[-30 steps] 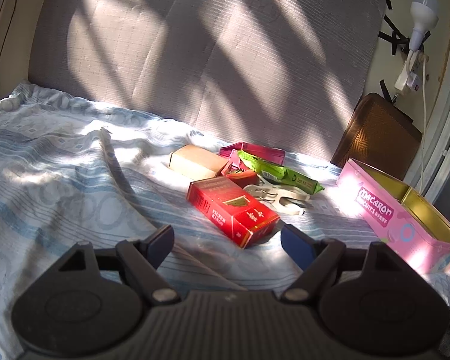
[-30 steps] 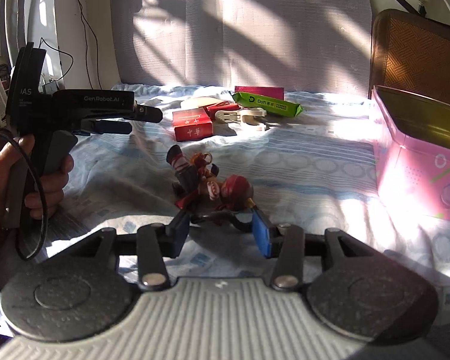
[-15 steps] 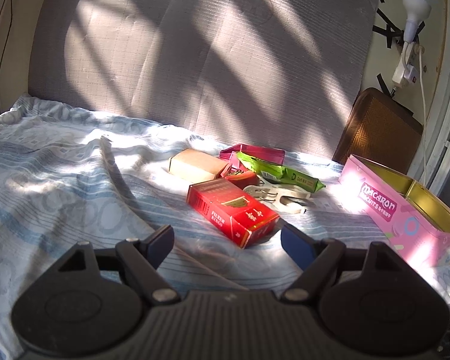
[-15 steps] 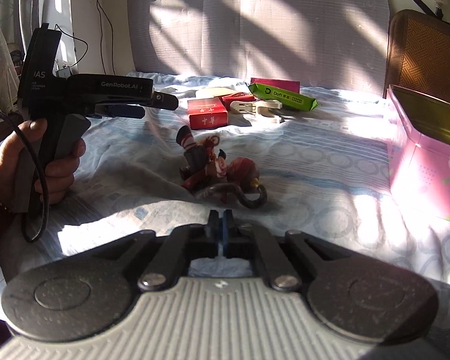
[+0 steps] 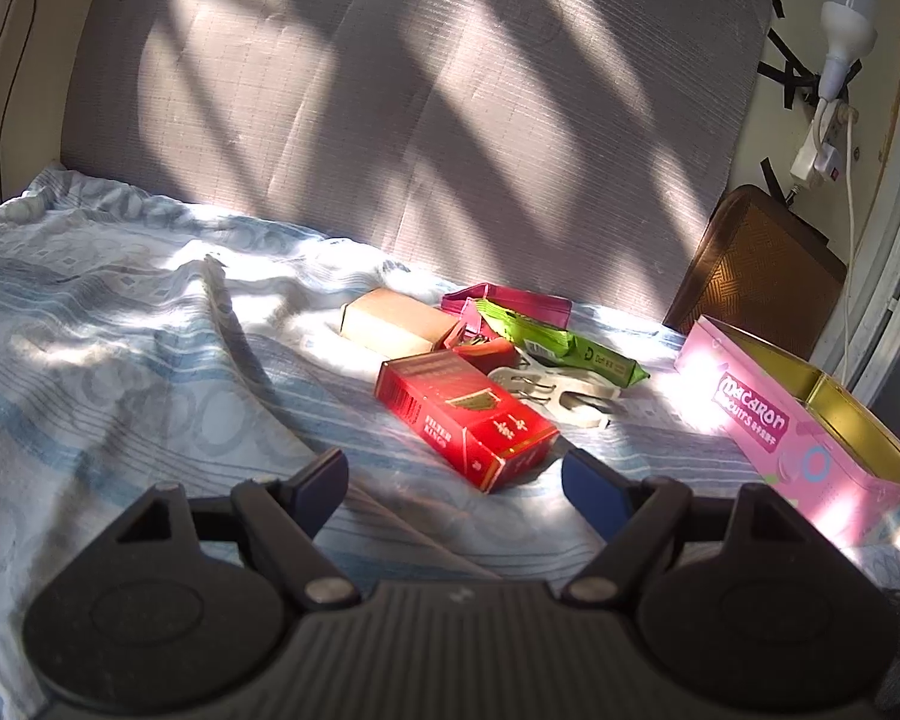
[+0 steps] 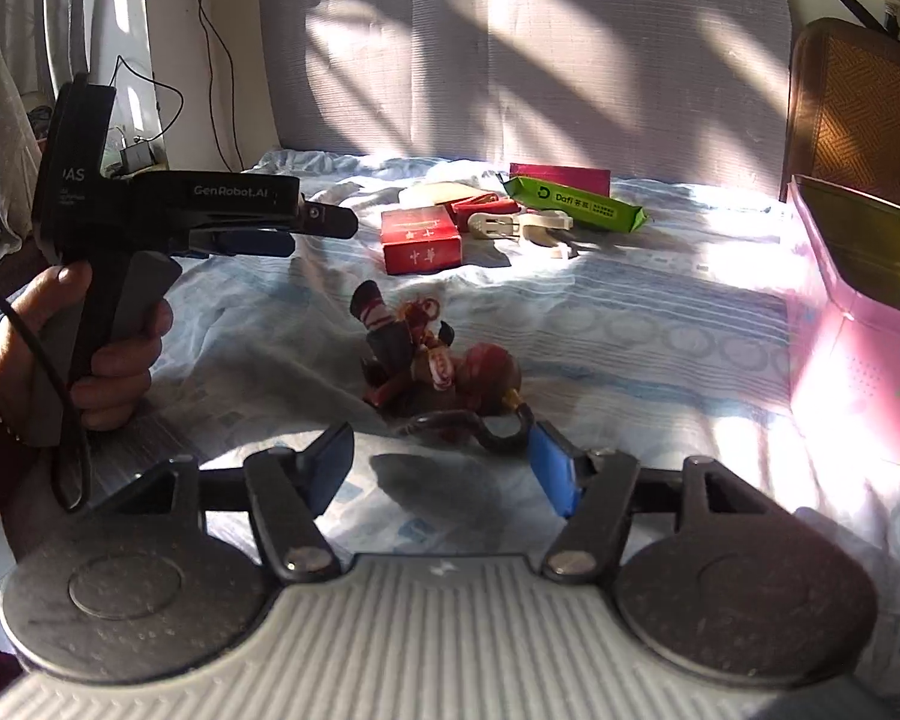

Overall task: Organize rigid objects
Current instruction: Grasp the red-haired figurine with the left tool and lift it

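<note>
A red cigarette box (image 5: 465,417) lies on the bed just ahead of my open, empty left gripper (image 5: 455,477). Behind it lie a tan box (image 5: 393,322), a magenta box (image 5: 510,303), a green packet (image 5: 555,345) and white clips (image 5: 549,387). In the right wrist view a red monkey figurine (image 6: 435,363) with a dark hook lies on the sheet just ahead of my open, empty right gripper (image 6: 444,459). The left gripper (image 6: 306,222) shows there at left, held in a hand. The red cigarette box (image 6: 421,239) lies beyond it.
An open pink "Macaron" tin (image 5: 810,420) with a gold inside stands at the right, also in the right wrist view (image 6: 864,312). A grey padded headboard (image 5: 420,120) closes the back. A brown woven chair (image 5: 756,267) stands beyond the tin. The sheet (image 5: 120,360) is rumpled.
My right gripper was open, shut half a second ago, and has opened again near the figurine. My left gripper has stayed open and drifted slightly.
</note>
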{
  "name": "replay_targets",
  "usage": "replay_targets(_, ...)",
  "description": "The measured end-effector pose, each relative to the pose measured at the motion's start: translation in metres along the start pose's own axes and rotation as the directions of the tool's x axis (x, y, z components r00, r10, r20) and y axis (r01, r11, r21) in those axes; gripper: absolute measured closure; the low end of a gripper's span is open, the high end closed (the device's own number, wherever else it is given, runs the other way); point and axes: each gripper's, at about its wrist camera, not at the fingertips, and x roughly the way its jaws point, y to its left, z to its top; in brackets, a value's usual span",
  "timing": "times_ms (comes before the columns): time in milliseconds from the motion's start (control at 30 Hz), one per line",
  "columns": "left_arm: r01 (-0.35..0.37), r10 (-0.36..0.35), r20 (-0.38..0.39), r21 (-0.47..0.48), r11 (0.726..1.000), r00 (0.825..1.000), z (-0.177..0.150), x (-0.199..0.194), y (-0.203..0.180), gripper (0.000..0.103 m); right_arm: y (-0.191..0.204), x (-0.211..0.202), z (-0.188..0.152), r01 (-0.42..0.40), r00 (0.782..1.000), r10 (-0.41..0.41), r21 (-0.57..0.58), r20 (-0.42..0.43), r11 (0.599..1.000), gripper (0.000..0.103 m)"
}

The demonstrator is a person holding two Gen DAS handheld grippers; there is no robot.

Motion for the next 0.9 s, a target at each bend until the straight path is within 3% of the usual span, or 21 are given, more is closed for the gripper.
replay_targets(133,0.007,-0.007,0.009,0.031,0.999,1.000,-0.002,-0.003,-0.005,0.022,-0.002,0.002,0.002,0.009,1.000,-0.009,-0.035,0.002,0.999,0.047)
replay_targets(200,0.009,-0.010,0.009,0.047,0.999,1.000,-0.002,-0.003,-0.008,0.022,-0.005,-0.004,-0.002,0.013,1.000,-0.013,-0.040,-0.019,0.999,0.097)
replay_targets(333,0.008,-0.007,-0.009,0.064,0.998,1.000,-0.002,0.000,-0.013,0.022,-0.018,-0.019,-0.011,0.030,0.999,-0.030,0.001,-0.012,1.000,0.099)
replay_targets(433,0.053,-0.054,-0.032,-0.008,0.999,0.998,-0.006,-0.007,-0.009,0.022,-0.021,-0.029,-0.014,0.033,0.999,-0.033,-0.001,-0.001,0.999,0.095)
replay_targets(467,0.082,-0.083,-0.034,-0.025,0.996,0.996,-0.010,-0.012,-0.010,0.022,-0.021,-0.031,-0.014,0.033,0.999,-0.033,-0.005,-0.003,0.999,0.089)
replay_targets(533,0.124,-0.123,-0.022,0.011,0.992,0.992,-0.018,-0.026,-0.023,0.008,-0.019,-0.034,-0.015,0.024,1.000,-0.024,-0.018,0.002,1.000,0.072)
replay_targets(600,0.165,-0.165,-0.014,0.075,0.983,0.986,-0.024,-0.038,-0.039,0.004,-0.017,-0.034,-0.015,0.012,1.000,-0.012,-0.039,0.017,0.999,0.045)
replay_targets(700,0.235,-0.231,-0.045,0.137,0.962,0.972,-0.026,-0.043,-0.064,0.003,-0.012,-0.027,-0.011,0.004,1.000,-0.003,-0.073,0.015,0.997,0.044)
replay_targets(833,0.297,-0.284,-0.120,0.107,0.949,0.951,-0.028,-0.030,-0.076,0.001,-0.010,-0.014,-0.005,-0.012,1.000,0.013,-0.081,0.004,0.997,0.038)
replay_targets(900,0.295,-0.279,-0.145,0.100,0.950,0.949,-0.031,-0.024,-0.078,0.001,-0.009,-0.008,-0.003,-0.015,1.000,0.014,-0.083,-0.002,0.996,0.032)
